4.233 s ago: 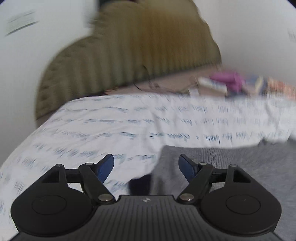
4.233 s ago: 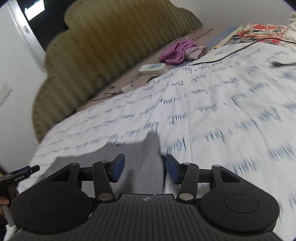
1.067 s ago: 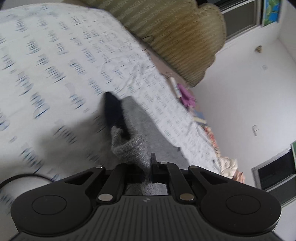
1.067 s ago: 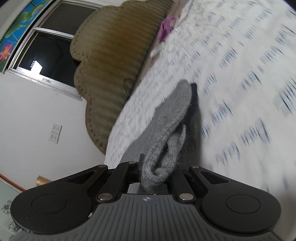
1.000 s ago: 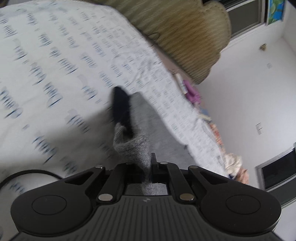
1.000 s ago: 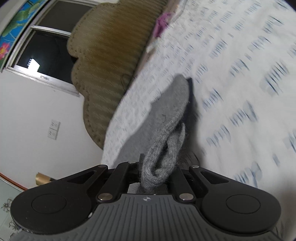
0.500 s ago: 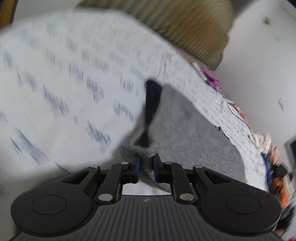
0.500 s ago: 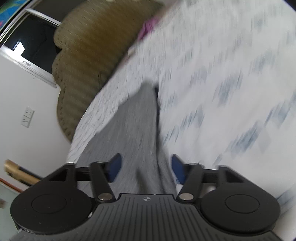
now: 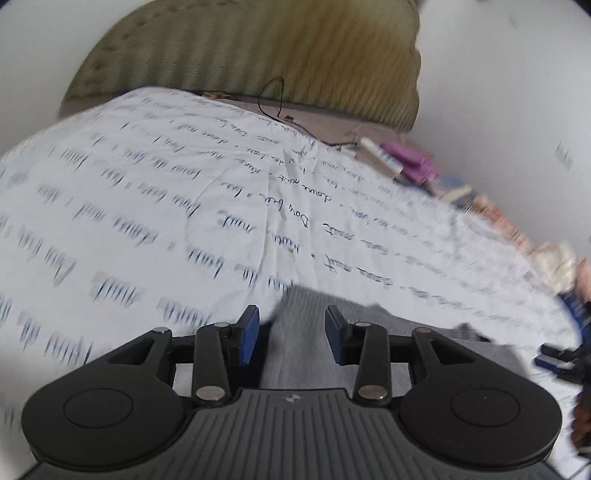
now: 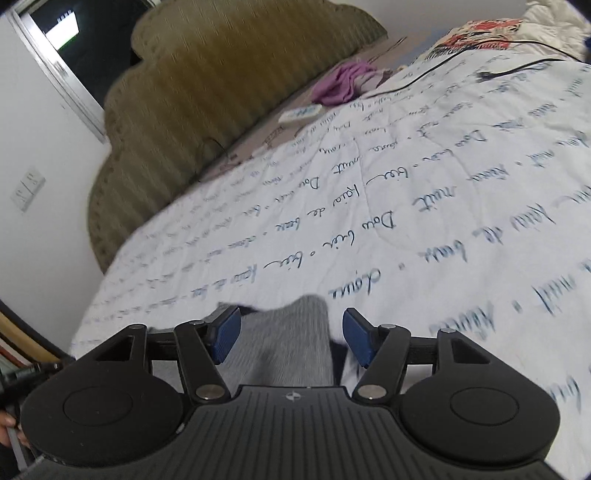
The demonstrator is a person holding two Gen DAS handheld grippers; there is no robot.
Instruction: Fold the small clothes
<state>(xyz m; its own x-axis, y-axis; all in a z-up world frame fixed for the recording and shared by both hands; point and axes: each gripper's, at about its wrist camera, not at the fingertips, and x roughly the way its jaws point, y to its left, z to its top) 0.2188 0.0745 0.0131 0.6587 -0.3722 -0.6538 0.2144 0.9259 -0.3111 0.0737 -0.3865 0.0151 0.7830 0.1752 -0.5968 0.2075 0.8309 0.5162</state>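
Observation:
A grey knit garment (image 9: pixel 295 339) lies flat on the white bedsheet with blue script (image 9: pixel 184 206). My left gripper (image 9: pixel 291 334) is open and empty just above the garment's left corner. In the right wrist view the same grey garment (image 10: pixel 284 347) lies under my right gripper (image 10: pixel 291 336), which is open and empty over its right corner. The blue pads (image 10: pixel 225 334) stand well apart. Most of the garment is hidden behind the gripper bodies.
An olive padded headboard (image 10: pixel 207 85) runs along the far side of the bed. A purple cloth (image 10: pixel 340 83), a white remote (image 10: pixel 301 112) and black cables (image 10: pixel 480 72) lie near the far edge. Floral bedding (image 10: pixel 476 31) sits at the far right.
Both grippers held the grey garment lifted a second ago. They have lowered it onto the sheet and opened, the right one first. The garment now lies flat.

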